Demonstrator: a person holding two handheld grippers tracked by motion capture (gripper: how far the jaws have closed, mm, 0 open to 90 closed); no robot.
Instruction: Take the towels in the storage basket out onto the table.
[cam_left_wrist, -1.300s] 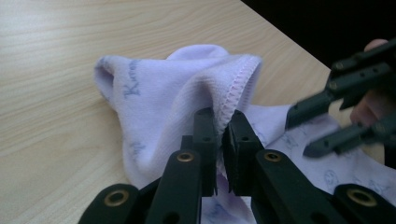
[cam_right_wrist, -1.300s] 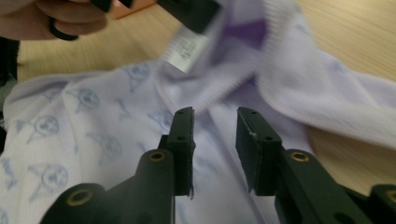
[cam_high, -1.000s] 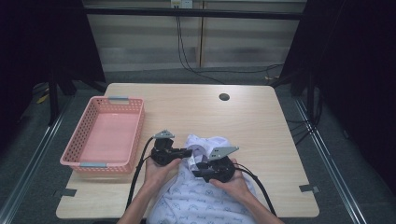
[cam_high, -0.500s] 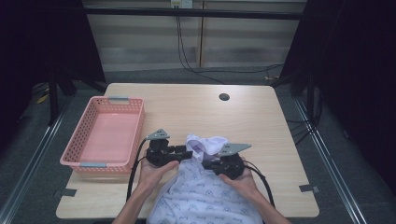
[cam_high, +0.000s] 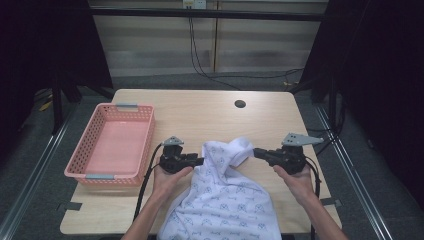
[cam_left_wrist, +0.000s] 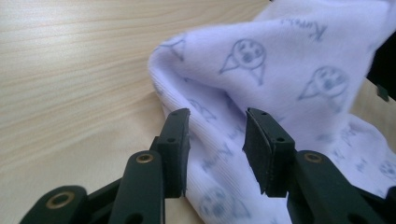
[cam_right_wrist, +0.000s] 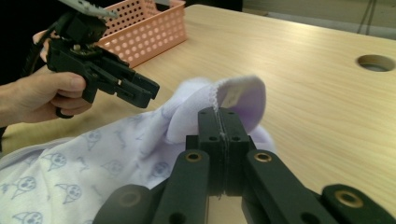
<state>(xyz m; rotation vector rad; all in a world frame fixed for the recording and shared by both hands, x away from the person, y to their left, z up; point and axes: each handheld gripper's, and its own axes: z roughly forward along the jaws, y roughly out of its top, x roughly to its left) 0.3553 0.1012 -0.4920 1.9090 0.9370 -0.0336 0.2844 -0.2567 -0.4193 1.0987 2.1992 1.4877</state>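
Right gripper (cam_right_wrist: 218, 122): clamped on hem of patterned garment (cam_high: 225, 195), lifted right of pink basket (cam_high: 111, 145). Left gripper (cam_left_wrist: 215, 140): jaws parted, just been closing, astride a fold, pads not pressing.

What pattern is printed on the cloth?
The cloth is white with small grey cat-face prints, clearest in the left gripper view.

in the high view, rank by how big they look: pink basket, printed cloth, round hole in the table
1. printed cloth, though it lies nearest the camera and runs past the bottom edge
2. pink basket, fairly close to the cloth in spread
3. round hole, by far the smallest
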